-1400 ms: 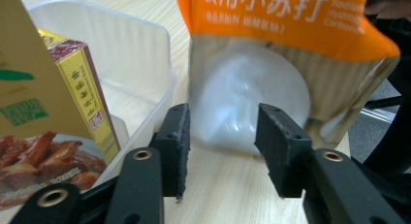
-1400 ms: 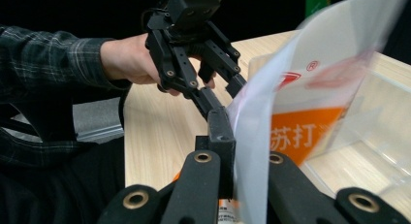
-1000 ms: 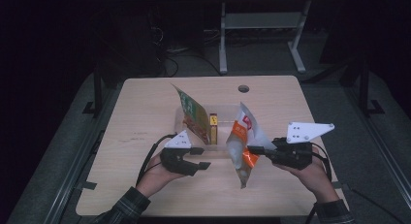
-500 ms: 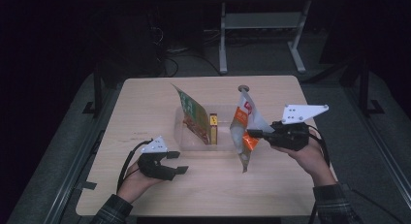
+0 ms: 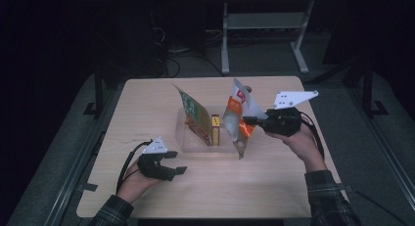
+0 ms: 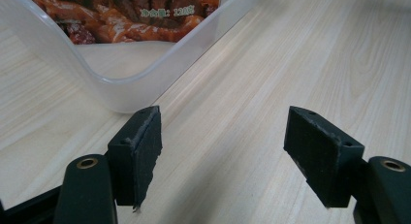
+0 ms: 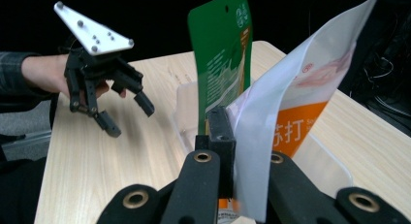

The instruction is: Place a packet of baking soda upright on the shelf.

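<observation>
A clear plastic bin (image 5: pixel 190 144) stands mid-table. A green snack pouch (image 5: pixel 192 116) leans upright inside it, beside a small yellow box (image 5: pixel 215 130). My right gripper (image 5: pixel 248 121) is shut on the edge of a white and orange pouch (image 5: pixel 236 119), which hangs over the bin's right end. In the right gripper view the jaws clamp that pouch (image 7: pixel 295 98), with the green pouch (image 7: pixel 222 54) behind it. My left gripper (image 5: pixel 177 162) rests low at the front left, short of the bin. Its jaws have just been opening and stand open over bare wood (image 6: pixel 223 151).
In the left gripper view the bin's rounded corner (image 6: pixel 121 90) lies just ahead. In the right gripper view my left gripper (image 7: pixel 127 115) hovers open at the far side. A round cable hole (image 5: pixel 248 88) sits near the table's far edge. Bare wood surrounds the bin.
My left gripper drew back from the bin toward the front left and opened wider. My right gripper carried the white and orange pouch up and away, over the bin's right end.
</observation>
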`<action>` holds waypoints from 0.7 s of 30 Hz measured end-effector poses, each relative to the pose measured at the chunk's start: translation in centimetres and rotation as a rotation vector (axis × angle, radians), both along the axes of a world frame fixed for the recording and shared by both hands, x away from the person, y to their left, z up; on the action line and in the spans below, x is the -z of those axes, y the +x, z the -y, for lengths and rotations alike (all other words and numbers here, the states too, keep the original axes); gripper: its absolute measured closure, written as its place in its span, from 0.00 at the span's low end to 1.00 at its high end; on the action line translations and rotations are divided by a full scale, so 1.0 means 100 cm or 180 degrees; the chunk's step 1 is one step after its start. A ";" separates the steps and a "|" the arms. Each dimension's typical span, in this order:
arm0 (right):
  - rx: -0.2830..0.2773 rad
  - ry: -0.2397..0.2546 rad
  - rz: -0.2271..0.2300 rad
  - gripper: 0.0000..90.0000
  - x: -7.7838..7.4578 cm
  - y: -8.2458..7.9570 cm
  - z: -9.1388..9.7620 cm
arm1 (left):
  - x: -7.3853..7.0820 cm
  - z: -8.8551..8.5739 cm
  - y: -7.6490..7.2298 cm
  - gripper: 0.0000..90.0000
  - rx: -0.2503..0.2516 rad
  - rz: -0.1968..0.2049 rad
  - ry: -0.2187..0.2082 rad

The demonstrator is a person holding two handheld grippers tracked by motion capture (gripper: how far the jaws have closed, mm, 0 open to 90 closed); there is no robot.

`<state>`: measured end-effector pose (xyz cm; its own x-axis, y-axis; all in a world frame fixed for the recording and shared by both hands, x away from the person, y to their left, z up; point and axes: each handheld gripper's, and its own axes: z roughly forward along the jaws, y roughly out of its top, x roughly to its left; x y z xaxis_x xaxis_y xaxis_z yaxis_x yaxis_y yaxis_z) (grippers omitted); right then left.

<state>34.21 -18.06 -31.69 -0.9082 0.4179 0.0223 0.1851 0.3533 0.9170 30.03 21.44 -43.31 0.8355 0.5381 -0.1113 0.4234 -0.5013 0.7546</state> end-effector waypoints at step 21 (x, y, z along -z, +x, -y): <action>0.0133 -0.0044 -0.0002 1.00 0.004 0.040 -0.004 | 0.007 0.002 -0.002 0.25 0.0021 -0.0021 0.0147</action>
<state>38.25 -17.65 -32.08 -0.8899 0.4558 0.0169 0.2006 0.3579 0.9120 29.82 21.27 -43.98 0.8383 0.5374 -0.0920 0.4249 -0.5383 0.7278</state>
